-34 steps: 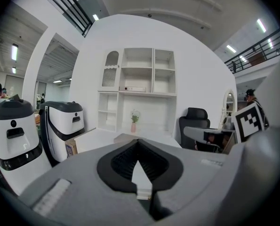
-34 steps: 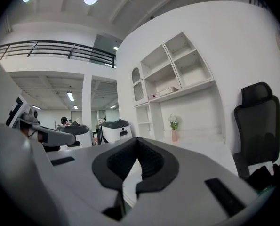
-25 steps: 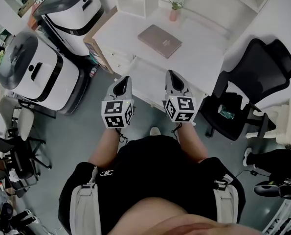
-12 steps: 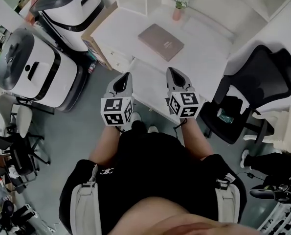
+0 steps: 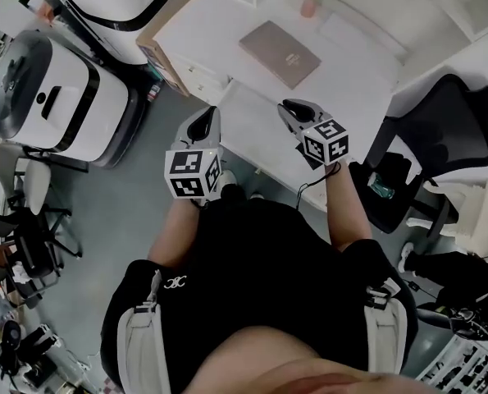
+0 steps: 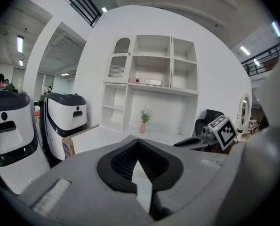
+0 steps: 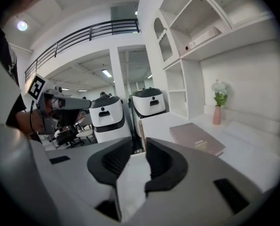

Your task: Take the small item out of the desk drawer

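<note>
I stand in front of a white desk. Its drawer fronts at the left end look closed, and no small item shows. My left gripper hovers off the desk's front left corner with its jaws together and empty; in the left gripper view the tips meet. My right gripper is held over the desk's front edge. Its jaws are opening: a narrow slit shows between them in the right gripper view, with nothing in it.
A brown book lies on the desk, and a pink vase with flowers stands at the back. A black office chair is on the right. Two white machines stand on the left. Shelves rise behind the desk.
My right gripper has moved forward and to the right, over the desk's front edge. The left gripper has hardly shifted. The head view has tilted slightly.
</note>
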Tool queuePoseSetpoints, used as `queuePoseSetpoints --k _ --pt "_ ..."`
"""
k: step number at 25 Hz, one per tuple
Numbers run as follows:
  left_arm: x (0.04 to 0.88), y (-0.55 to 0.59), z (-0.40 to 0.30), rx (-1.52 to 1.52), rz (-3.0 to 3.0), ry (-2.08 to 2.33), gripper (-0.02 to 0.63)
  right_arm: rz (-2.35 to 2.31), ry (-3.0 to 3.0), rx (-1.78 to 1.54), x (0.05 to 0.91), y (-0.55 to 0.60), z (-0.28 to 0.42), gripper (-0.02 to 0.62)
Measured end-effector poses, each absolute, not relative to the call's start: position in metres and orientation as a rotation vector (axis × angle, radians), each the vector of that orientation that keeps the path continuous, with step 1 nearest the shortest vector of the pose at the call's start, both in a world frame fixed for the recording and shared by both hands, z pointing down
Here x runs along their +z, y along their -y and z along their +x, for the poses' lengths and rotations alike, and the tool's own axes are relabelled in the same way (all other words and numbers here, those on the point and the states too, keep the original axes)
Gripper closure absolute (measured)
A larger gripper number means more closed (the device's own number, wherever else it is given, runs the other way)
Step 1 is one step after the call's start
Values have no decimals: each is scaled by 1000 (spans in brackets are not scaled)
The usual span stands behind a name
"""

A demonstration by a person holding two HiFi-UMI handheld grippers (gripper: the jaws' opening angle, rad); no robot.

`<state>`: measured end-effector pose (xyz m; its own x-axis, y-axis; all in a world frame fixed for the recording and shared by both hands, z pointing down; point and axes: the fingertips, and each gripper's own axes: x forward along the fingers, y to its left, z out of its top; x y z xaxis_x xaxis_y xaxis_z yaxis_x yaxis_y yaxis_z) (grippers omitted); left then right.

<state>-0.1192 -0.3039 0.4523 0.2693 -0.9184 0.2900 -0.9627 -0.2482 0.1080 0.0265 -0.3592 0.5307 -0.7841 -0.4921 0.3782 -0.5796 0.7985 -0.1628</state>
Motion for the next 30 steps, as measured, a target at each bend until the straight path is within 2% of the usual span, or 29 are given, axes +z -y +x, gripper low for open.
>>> queuePoseSetpoints --k 1,2,18,30 --pt "454 305 -124 246 2268 1746 592 775 2658 411 539 361 24 467" --pt "455 306 -128 247 2256 1757 592 738 2641 430 547 363 22 432" --pt "483 287 -191 305 2095 1853 592 322 2375 513 653 335 -15 430" --pt "488 285 -202 360 2062 1887 592 70 2059 364 755 305 0 430"
